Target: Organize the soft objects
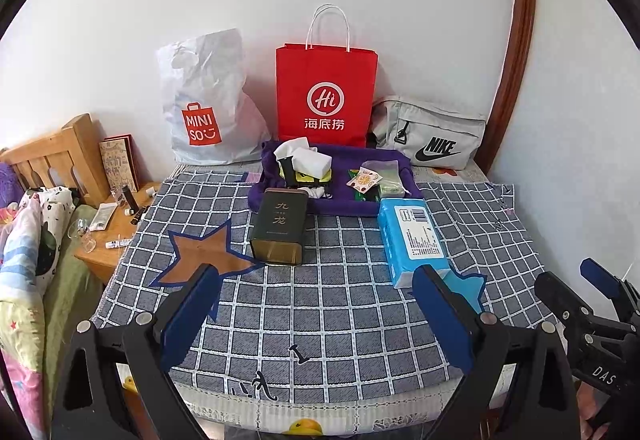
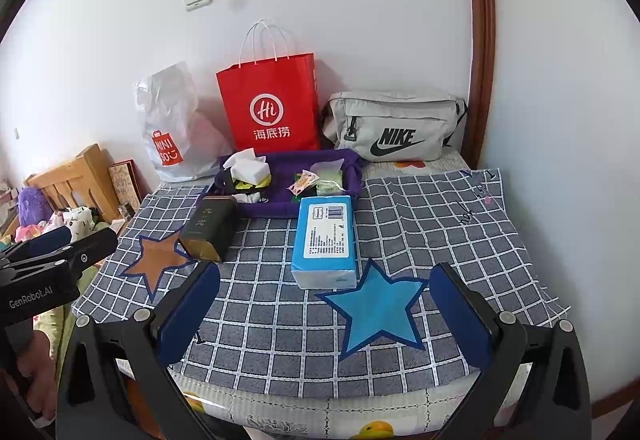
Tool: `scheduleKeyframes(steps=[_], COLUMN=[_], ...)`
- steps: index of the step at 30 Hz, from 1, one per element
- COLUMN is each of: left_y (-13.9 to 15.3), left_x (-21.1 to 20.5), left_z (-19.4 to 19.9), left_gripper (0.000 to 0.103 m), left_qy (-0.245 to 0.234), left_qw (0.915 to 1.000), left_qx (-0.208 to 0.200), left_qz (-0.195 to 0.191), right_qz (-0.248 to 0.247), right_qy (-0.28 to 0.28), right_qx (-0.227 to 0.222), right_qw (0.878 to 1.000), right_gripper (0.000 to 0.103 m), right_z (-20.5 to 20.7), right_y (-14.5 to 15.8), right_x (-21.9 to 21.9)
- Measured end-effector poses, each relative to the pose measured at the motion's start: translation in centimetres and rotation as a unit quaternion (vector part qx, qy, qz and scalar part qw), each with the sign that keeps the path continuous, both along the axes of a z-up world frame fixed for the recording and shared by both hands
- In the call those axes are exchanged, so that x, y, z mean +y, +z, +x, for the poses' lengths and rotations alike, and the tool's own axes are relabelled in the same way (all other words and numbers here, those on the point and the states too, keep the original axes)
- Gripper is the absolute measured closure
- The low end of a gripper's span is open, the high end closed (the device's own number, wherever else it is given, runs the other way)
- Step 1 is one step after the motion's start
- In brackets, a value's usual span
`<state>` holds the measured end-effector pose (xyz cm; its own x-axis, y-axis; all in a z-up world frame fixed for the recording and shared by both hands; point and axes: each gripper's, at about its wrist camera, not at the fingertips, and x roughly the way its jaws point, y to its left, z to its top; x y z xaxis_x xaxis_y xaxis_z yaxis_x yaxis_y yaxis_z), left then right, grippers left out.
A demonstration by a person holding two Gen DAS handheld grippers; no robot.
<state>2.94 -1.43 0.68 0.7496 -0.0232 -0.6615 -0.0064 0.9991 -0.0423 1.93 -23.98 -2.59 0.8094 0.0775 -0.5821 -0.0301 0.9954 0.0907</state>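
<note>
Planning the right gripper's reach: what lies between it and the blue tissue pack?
Only checked cloth and the blue star patch lie between the right gripper and the blue tissue pack, seen in the right wrist view.

Home bedroom: wooden headboard (image 1: 52, 152), bedding (image 1: 24, 252).

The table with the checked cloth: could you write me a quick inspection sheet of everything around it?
Surface: blue-grey checked cloth with a brown star patch and a blue star patch.
Job's things: blue tissue pack lying flat; purple fabric tray holding white tissues and small packets.
Clutter: dark tea tin lying on its side, over a point of the brown star.
Grippers: left gripper and right gripper open, holding nothing.
Cables: nothing seen.
Surroundings: red paper bag, white Miniso plastic bag, grey Nike pouch by the wall.
</note>
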Motion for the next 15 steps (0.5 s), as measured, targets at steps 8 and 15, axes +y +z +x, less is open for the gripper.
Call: scheduleKeyframes(steps=[8,15], left_y=[-0.04,-0.03], left_x=[0.03,0.03], left_z=[-0.01,-0.03], left_gripper=[0.005,0.005], left_qy=[0.000,0.000], left_qw=[1.0000,1.0000], left_qx=[0.001,0.000], left_qz=[0.000,0.000], right_qz=[0.001,0.002], right_qy=[0.000,0.000], right_qx=[0.000,0.001], right_qw=[1.000,1.000], right_gripper=[0.000,0.000], right_z=[0.08,-0.06], right_y=[0.04,0.12], right_x=[-0.05,0.10])
